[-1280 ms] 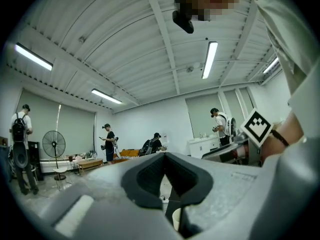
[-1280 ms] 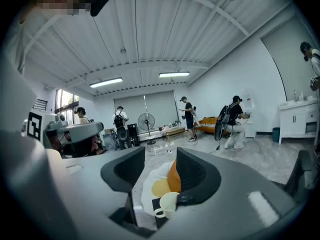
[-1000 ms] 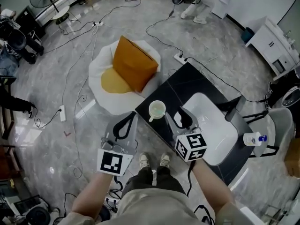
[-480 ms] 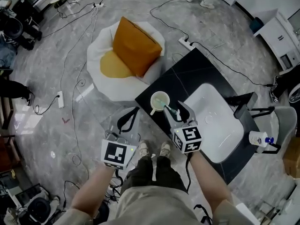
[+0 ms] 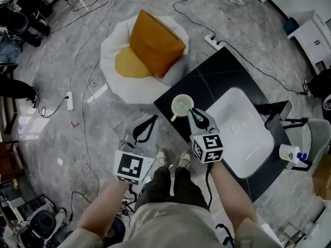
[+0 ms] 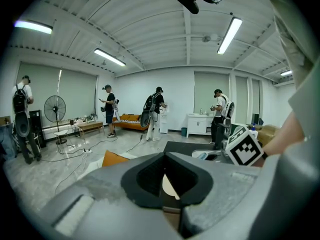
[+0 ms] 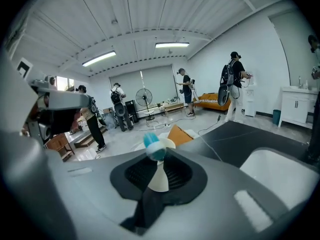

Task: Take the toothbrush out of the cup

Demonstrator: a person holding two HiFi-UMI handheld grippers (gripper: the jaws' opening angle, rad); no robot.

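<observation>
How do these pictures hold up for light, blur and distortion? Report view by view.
Head view: even soft light, the cup sharp, wide-angle bowing at the edges. Left gripper view: heavy fisheye with black corners, ceiling lights blown out, the left claw close and blurred. Right gripper view: same fisheye; the right claw, closing with the toothbrush between its jaws, looks soft.

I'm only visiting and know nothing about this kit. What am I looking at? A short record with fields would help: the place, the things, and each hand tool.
Place: black counter with a white sink
Cup: on the counter, beside the sink
Toothbrush: teal head up, at the cup's rim
Right gripper: jaws closing on the toothbrush handle
Left gripper: shut, empty, beside the counter
Floor: orange cushion, cables
</observation>
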